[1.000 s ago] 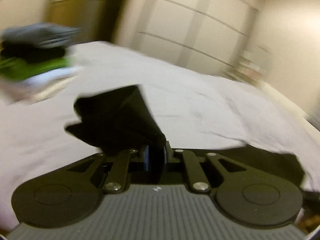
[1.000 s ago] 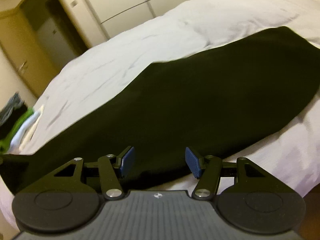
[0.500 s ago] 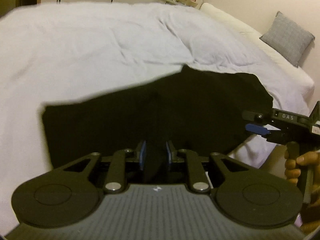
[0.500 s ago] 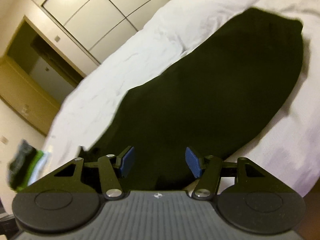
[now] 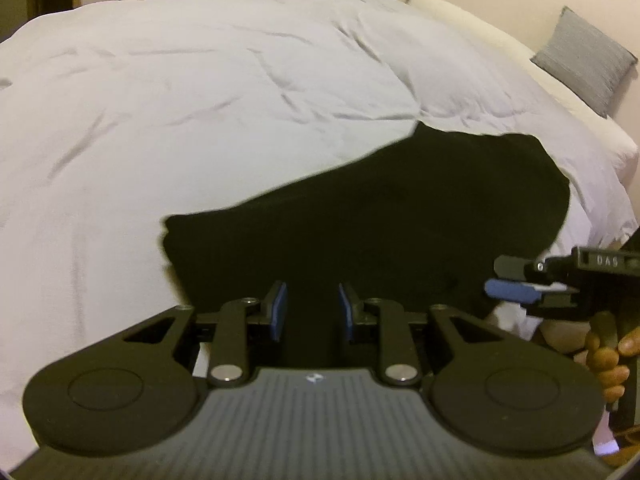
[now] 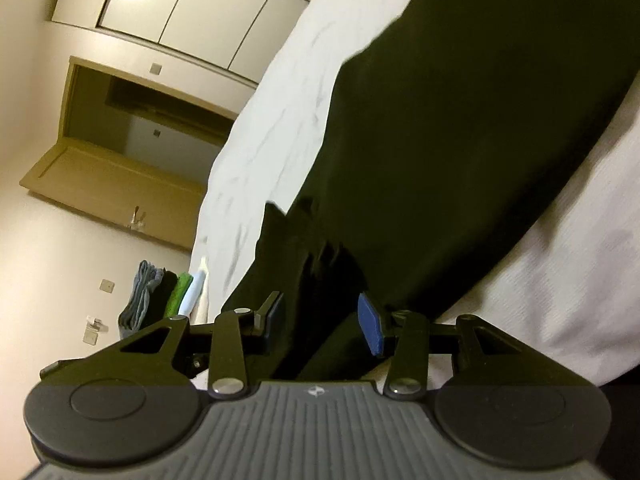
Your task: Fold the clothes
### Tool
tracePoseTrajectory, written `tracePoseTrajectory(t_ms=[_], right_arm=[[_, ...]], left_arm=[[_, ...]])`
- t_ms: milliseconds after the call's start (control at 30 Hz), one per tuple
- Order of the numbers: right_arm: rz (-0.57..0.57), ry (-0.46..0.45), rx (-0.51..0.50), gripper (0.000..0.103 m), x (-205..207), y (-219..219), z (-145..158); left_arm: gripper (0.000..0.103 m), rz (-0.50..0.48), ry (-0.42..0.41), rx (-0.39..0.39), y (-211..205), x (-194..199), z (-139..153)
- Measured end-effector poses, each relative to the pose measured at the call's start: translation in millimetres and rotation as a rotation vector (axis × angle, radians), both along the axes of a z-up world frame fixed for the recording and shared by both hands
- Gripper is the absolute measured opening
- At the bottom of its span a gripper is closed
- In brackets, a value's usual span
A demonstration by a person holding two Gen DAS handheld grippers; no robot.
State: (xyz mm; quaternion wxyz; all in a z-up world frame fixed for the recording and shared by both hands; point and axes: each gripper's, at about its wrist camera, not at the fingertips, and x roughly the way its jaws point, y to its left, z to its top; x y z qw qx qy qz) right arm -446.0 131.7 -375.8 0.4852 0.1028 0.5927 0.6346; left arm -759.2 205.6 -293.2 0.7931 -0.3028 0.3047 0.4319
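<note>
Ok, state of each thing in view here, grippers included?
Left gripper: open, over the garment's near edge.
Right gripper: open, black fabric between its fingers.
Black garment: spread flat on the bed.
Clothes stack: folded, piled.
Closet door: open.

Matt black cloth, smooth and lint-free, in the black garment (image 5: 400, 220) ahead of the left gripper (image 5: 311, 312). Soft white cloth, finely creased, in the duvet (image 5: 200, 100) beyond it. Blue rubbery pads (image 5: 279, 312) on matt black plastic fingers, shiny metal rivets at the pivots, ribbed grey plastic on the body behind. Grey woven cloth on the cushion (image 5: 584, 60) far right. Same matt plastic on the right gripper (image 6: 322, 320); satin light wood on the door frame (image 6: 120, 152) to its left; folded knits in the clothes stack (image 6: 160, 300).
</note>
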Motion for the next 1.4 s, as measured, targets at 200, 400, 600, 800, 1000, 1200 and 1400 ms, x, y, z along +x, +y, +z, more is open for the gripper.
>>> tracePoseTrajectory(t_ms=[200,400,600,800,1000,1200,1400], right_arm=[[-0.015,-0.029,0.007,0.047,-25,33,-12],[0.023,-0.173,0.054,0.006,-42,50,-4],[-0.156,-0.475,0.205,0.005,10,21,56],[-0.257,-0.466,-0.018,0.006,78,22,15],[-0.242,-0.458,-0.031,0.021,82,28,1],[-0.243,-0.4,-0.02,0.027,91,30,-7],[-0.224,-0.38,-0.011,0.027,92,35,-12]], left_arm=[[0.023,0.025,0.019,-0.018,20,-16,-6],[0.023,0.02,0.038,-0.019,31,-6,-1],[0.028,-0.098,-0.003,-0.011,42,40,6],[0.028,-0.194,0.066,-0.023,63,102,-13],[0.028,-0.199,0.13,-0.029,72,115,-20],[0.028,-0.168,0.152,-0.031,65,116,-24],[0.03,-0.151,0.174,-0.026,62,121,-23]])
